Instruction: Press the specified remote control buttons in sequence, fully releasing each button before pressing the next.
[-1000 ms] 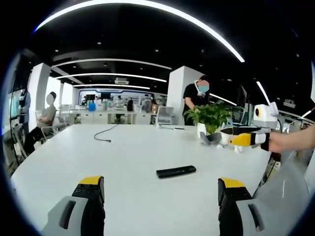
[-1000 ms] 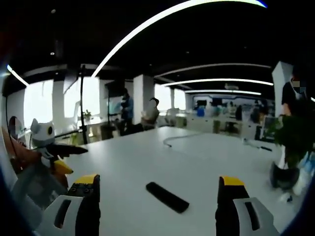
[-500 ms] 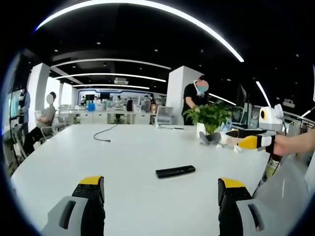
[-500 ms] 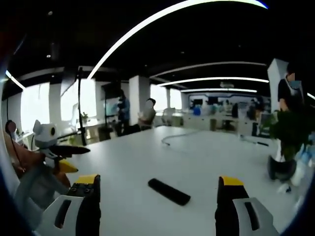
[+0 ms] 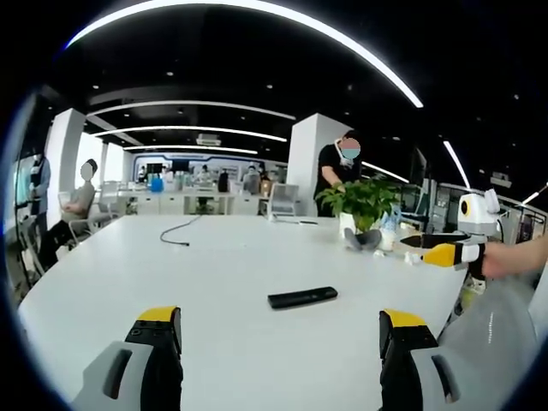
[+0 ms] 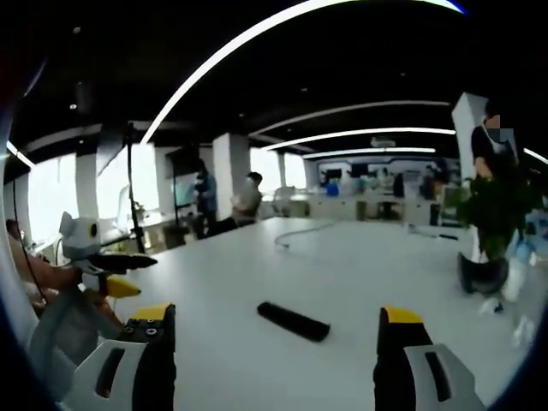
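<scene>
Both grippers held open above the table, remote lying free

In the left gripper view, the left gripper (image 5: 278,330) stands at the bottom of the frame with its jaws wide apart, holding nothing. The black remote control (image 5: 302,297) lies flat on the white table (image 5: 214,257) just right of centre. At the right edge the right gripper (image 5: 441,253) enters beside a potted plant (image 5: 360,205).

In the right gripper view, the right gripper's jaws are likewise spread and empty, the remote lying centre frame between them
</scene>
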`<state>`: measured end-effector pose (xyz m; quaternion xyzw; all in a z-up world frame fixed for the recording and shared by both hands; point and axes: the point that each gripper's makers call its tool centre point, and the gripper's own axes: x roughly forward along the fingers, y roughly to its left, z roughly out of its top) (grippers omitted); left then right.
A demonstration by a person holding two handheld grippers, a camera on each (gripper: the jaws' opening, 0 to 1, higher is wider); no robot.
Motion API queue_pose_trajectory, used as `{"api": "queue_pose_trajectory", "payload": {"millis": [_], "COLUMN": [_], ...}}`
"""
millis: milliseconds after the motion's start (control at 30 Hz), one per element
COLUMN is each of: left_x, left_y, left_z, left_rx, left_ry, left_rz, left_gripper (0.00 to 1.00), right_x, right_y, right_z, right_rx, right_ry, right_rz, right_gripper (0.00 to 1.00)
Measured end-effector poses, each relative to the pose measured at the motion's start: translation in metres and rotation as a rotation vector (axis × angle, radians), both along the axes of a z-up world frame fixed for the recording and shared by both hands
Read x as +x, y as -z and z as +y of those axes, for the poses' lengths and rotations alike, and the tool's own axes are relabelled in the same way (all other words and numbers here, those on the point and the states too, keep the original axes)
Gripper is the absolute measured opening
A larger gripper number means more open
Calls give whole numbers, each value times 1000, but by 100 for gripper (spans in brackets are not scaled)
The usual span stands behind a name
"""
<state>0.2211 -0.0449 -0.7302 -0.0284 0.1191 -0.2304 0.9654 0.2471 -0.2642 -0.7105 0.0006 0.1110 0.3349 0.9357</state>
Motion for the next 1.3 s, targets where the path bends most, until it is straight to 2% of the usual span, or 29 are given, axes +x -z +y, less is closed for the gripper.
{"api": "queue_pose_trajectory", "payload": {"millis": [167, 800, 1300], "left_x": [-1, 0, 0], "left_y": [0, -3, -3], "left_z": [-2, 1, 3], "left_rx": [5, -3, 3], "left_ry": [8, -8, -21], "left_rz": [-1, -13, -15], "left_gripper": [100, 100, 100], "right_x": [-1, -14, -20], "right_y": [5, 2, 0], "right_z": [-3, -24, -38], "right_rx": [-24, -79, -71], "right_ry": [9, 54, 109], "right_rz": [10, -14, -24], "right_gripper": [97, 96, 94]}}
